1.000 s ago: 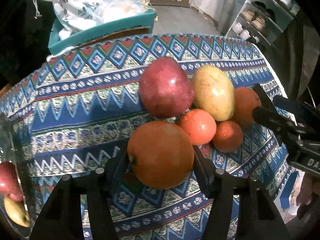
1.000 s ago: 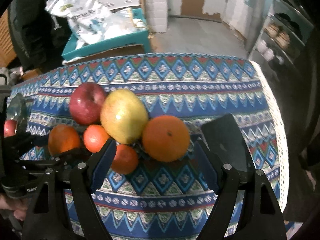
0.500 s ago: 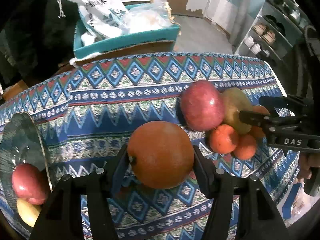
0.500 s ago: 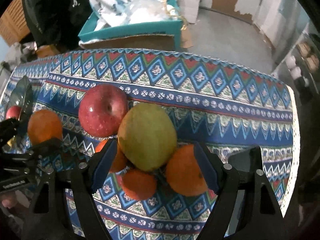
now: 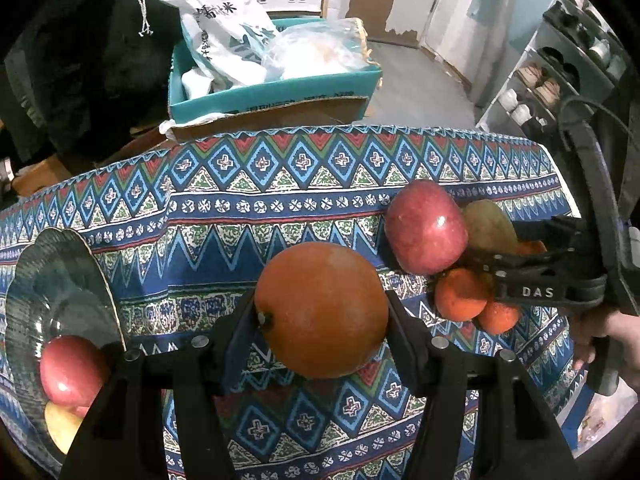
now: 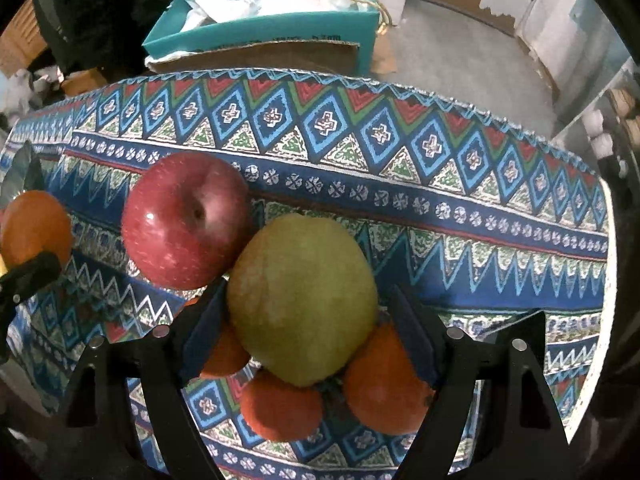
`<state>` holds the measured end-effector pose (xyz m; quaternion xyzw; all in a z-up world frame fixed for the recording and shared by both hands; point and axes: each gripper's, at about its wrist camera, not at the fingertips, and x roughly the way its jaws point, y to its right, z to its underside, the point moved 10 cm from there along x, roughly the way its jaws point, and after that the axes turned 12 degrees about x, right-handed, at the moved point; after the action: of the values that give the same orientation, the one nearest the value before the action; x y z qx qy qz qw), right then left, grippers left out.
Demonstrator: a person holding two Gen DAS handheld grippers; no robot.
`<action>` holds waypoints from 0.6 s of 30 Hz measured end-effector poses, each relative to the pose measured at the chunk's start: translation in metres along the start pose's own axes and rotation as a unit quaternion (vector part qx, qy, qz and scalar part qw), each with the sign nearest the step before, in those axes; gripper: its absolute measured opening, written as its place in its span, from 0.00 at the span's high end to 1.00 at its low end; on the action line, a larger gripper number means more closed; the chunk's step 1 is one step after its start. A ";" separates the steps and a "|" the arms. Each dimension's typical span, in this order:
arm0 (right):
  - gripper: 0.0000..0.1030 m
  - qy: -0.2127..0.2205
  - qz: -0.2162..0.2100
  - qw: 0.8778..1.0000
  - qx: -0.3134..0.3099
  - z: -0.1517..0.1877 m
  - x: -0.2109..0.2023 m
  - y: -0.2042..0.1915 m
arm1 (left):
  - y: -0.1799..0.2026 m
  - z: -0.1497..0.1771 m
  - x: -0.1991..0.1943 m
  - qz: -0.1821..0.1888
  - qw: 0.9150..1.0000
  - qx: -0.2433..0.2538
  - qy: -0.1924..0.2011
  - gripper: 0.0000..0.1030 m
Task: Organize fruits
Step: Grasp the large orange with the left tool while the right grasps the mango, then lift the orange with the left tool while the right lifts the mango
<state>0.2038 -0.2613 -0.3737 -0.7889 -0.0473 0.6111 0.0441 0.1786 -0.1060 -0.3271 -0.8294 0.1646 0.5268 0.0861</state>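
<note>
In the lower middle of the left view, our left tongs (image 5: 322, 312) are pinching a big orange (image 5: 322, 310) above the patterned tablecloth (image 5: 248, 208). In the lower middle of the right view, our right tongs (image 6: 306, 320) are sitting spread around a yellow-green pear (image 6: 302, 300) — the pads are close on either side, but we cannot tell whether they are touching it.

We judge the step in hand as carrying the orange to the glass bowl (image 5: 60, 272) at the lower left of the left view. The next move calls for swinging that way, lowering over the rim and letting go gently, so nothing rolls out.

Counting outward: the pile at the right of the left view is holding one red apple (image 6: 186, 220), the pear, and three smaller oranges (image 6: 280, 410) — four oranges in all with the carried one. The bowl is holding a second red apple (image 5: 72, 370) and one yellowish fruit (image 5: 60, 426) beneath it.
</note>
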 end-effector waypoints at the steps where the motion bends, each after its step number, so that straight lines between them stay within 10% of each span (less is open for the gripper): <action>1: 0.23 -0.002 -0.001 1.000 0.004 -0.001 0.002 0.001 | -0.001 0.000 0.000 0.001 1.000 -0.001 0.000 0.39; 18: 0.28 0.074 0.015 0.996 0.037 0.012 -0.019 -0.005 | -0.006 -0.003 -0.023 -0.005 1.000 -0.011 0.021 0.39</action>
<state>0.1872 -0.2588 -0.3577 -0.8303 -0.0097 0.5532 0.0671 0.1742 -0.0967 -0.3054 -0.8423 0.1564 0.5103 0.0757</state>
